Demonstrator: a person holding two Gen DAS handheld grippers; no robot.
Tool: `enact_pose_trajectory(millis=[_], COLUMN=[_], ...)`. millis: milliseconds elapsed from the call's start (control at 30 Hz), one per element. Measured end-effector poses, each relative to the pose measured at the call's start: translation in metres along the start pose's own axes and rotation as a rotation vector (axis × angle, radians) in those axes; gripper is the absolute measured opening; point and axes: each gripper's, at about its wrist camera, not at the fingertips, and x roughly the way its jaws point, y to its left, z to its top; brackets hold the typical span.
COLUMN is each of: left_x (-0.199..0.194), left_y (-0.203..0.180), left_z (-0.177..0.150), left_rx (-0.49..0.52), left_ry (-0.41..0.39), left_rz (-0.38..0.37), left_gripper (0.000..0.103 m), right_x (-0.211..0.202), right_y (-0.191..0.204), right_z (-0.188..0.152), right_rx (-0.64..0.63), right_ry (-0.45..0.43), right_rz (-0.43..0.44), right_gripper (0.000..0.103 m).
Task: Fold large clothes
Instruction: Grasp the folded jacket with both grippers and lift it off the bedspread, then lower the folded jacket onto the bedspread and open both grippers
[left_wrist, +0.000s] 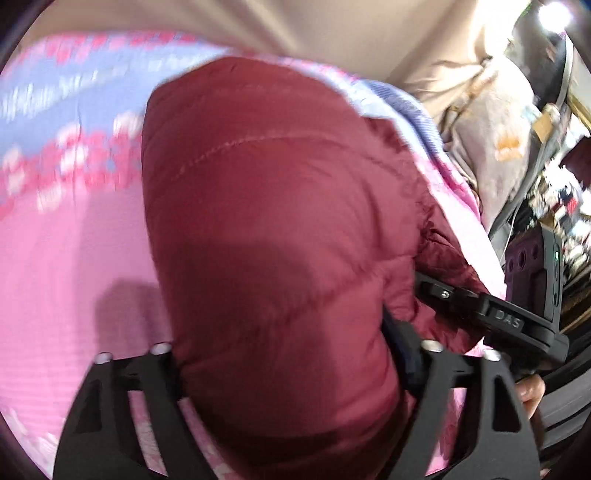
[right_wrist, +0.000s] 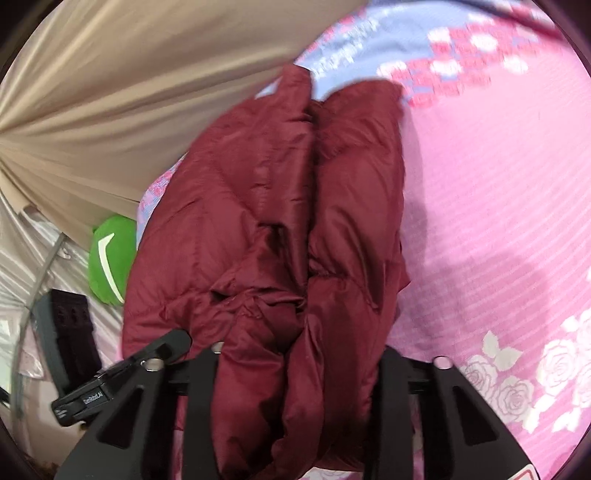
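- We see a maroon puffer jacket (left_wrist: 273, 229) lying on a pink bedsheet (left_wrist: 74, 258) that carries a band of blue and red flowers farther out.
- In the left wrist view, the left gripper (left_wrist: 295, 354) has a thick padded fold of the jacket bulging up between its two black fingers (left_wrist: 122, 398). The fingers stand wide either side of the bulk; we cannot tell whether the pads actually press on the fabric.
- To the left of this gripper the sheet is bare and flat, open room running out to the flowered band. Ahead of it the jacket ends in a rounded edge with sheet beyond.
- To its right the room is tight: the right gripper (left_wrist: 480, 314) sits close beside it against the jacket's side, with a beige curtain (left_wrist: 332, 26) and clutter behind.
- In the right wrist view, the right gripper (right_wrist: 295, 362) has its fingers (right_wrist: 201, 398) drawn in against a bunched, creased fold of the jacket (right_wrist: 280, 206), which fills the gap and is squeezed narrow there; we read it as clamped on the jacket.
- Ahead of this gripper the jacket lies as two long padded lobes with a deep crease between them, its far edge reaching the blue floral band.
- To this gripper's right the pink sheet (right_wrist: 498, 221) lies open, with white printed roses (right_wrist: 517, 387) near its fingers.
- To its left the jacket's edge hangs near the bed side, by a green cushion (right_wrist: 110, 254), and the other gripper's black body (right_wrist: 122, 384) pokes in close.
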Motion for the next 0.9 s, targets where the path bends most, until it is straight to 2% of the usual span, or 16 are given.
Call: enact_pose_trajectory(millis=[67, 167, 267, 400, 567, 700, 833, 900], left_x=[-0.011, -0.035, -0.065, -0.115, -0.186, -0.248, -0.298, -0.314], left_y=[-0.007, -0.019, -0.032, -0.062, -0.092, -0.103, -0.095, -0.085], left_z=[0.006, 0.016, 0.025, 0.032, 0.037, 0.034, 0.028, 0.028], left_rx=[0.032, 0.072, 0.112, 0.214, 0.342, 0.433, 0.495, 0.510], left_ry=[-0.028, -0.076, -0.131, -0.244, -0.424, -0.597, -0.769, -0.818], left_rz=[-0.007, -0.043, -0.091, -0.136, -0.175, -0.175, -0.143, -0.122], left_gripper=[0.056, 0.050, 0.048, 0.048, 0.048, 0.048, 0.049, 0.051], right_x=[-0.009, -0.032, -0.067, -0.126, -0.199, -0.233, -0.254, -0.255], right_y=[0.010, 0.029, 0.051, 0.087, 0.142, 0.192, 0.233, 0.254], right_z=[0.000, -0.001, -0.004, -0.010, -0.023, -0.027, -0.026, -0.022], right_rx=[-0.021, -0.060, -0.110, -0.189, -0.329, -0.433, -0.540, -0.582], right_ry=[-0.028, -0.090, -0.176, -0.322, -0.529, -0.647, -0.732, -0.759], right_rz=[-0.006, 0.000, 0.008, -0.004, -0.004, 0.036, 0.101, 0.141], right_gripper=[0.021, 0.018, 0.018, 0.018, 0.018, 0.018, 0.019, 0.020])
